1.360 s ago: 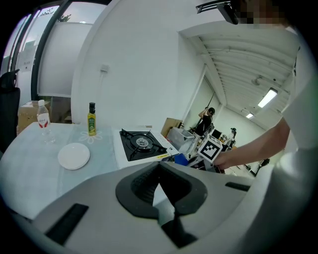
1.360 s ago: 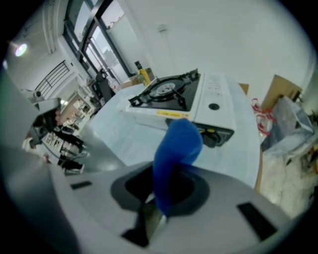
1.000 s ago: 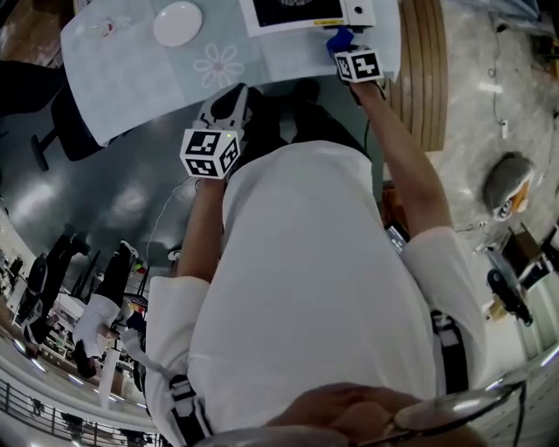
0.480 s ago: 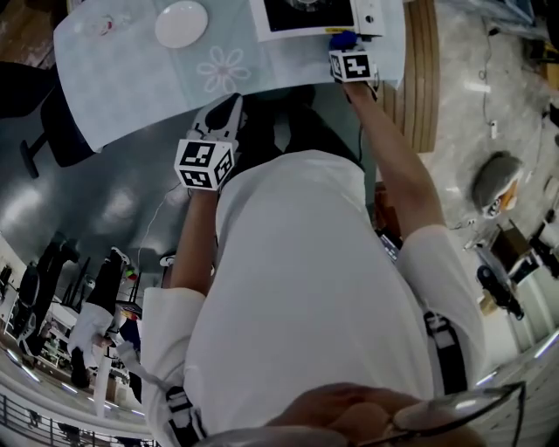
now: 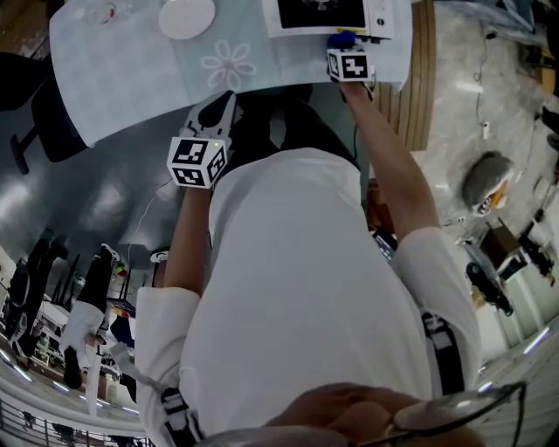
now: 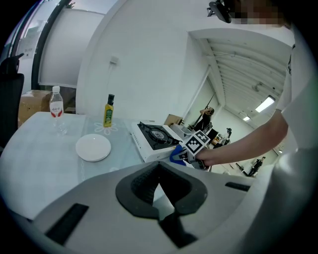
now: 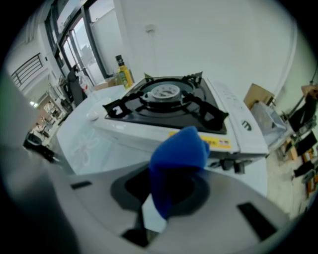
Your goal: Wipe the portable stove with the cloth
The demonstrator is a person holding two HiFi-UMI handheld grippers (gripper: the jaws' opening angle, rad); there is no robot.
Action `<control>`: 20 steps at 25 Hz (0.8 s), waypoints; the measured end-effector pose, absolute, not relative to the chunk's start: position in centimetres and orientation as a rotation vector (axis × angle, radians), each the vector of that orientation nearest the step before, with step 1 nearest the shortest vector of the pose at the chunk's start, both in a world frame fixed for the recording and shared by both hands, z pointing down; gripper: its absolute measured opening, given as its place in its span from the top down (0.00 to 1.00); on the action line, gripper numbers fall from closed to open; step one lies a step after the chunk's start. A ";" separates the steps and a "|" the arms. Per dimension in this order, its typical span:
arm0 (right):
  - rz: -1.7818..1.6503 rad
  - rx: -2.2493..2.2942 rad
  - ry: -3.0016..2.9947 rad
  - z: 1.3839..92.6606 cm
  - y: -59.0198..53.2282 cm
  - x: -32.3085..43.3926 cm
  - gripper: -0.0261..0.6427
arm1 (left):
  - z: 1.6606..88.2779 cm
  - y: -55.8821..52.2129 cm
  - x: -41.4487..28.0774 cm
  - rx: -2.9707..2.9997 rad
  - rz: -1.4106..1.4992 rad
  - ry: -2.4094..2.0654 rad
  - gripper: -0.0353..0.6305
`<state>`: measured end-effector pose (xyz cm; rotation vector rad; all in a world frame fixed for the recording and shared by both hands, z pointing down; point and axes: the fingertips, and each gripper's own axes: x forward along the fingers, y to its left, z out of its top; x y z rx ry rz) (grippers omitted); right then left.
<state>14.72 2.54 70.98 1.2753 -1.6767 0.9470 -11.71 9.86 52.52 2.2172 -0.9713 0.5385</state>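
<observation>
The portable stove (image 7: 169, 104) is white with a black burner top and stands on the pale table (image 5: 131, 61); it also shows in the head view (image 5: 321, 12) and the left gripper view (image 6: 155, 135). My right gripper (image 7: 164, 198) is shut on a blue cloth (image 7: 179, 156) just in front of the stove's front panel. In the head view the blue cloth (image 5: 341, 39) sits at that front edge, ahead of the right gripper (image 5: 346, 51). My left gripper (image 5: 217, 112) hangs at the table's near edge, jaws together with nothing between them (image 6: 160, 201).
A white plate (image 6: 93, 147) lies left of the stove. A yellow oil bottle (image 6: 108, 111) and a water bottle (image 6: 56, 106) stand further back. A dark chair (image 5: 35, 122) is left of the table, wooden slats (image 5: 424, 79) to its right.
The head view has shifted slightly. The right gripper with the cloth stays at the stove's front edge. The left gripper has drifted a little to the left.
</observation>
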 end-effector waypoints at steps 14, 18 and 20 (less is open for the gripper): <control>0.928 1.255 -1.659 70.9 2.4 11.8 0.85 | 53.1 8.6 -13.7 2.202 0.515 -0.974 0.90; 0.925 1.244 -1.688 70.7 2.2 10.3 0.85 | 53.2 8.3 -13.9 2.200 0.509 -0.970 0.90; 0.931 1.240 -1.687 70.7 2.4 9.8 0.85 | 53.2 8.2 -13.9 2.201 0.505 -0.967 0.90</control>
